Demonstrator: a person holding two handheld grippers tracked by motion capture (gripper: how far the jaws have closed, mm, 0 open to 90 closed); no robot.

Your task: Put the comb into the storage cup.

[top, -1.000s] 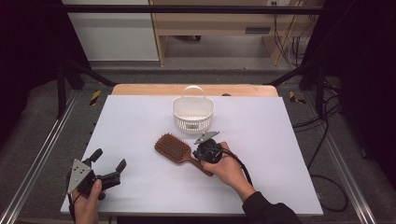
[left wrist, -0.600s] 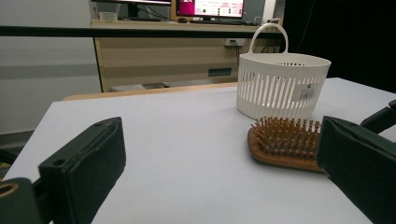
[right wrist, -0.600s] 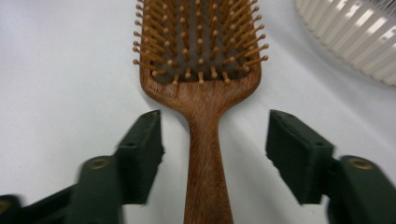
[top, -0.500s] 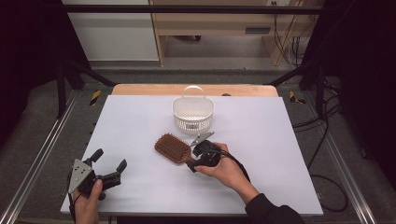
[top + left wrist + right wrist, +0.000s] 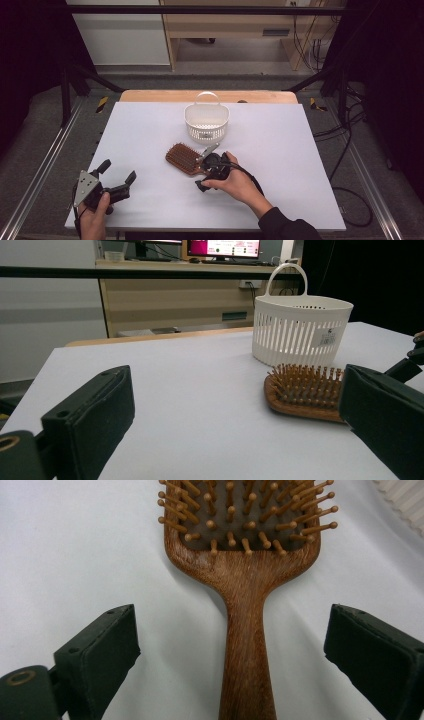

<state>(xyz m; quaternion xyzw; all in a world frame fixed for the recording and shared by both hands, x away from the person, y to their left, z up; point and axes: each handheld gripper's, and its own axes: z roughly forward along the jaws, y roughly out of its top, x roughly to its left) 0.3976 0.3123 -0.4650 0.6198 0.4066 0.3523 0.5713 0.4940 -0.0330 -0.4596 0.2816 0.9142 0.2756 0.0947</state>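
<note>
Your right gripper [image 5: 206, 172] has just been opening, its jaws spread wide either side of the wooden hairbrush [image 5: 242, 555] handle without touching; the brush lies bristles-up on the white table [image 5: 300, 150], just beside the slatted white basket [image 5: 206, 121]; your left gripper [image 5: 116, 180] is spread too, holding nothing.

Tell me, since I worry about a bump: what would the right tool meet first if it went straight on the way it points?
Probably the wooden hairbrush: its handle lies between the right tool's just-opened jaws, untouched, with the bristled head straight ahead.
</note>
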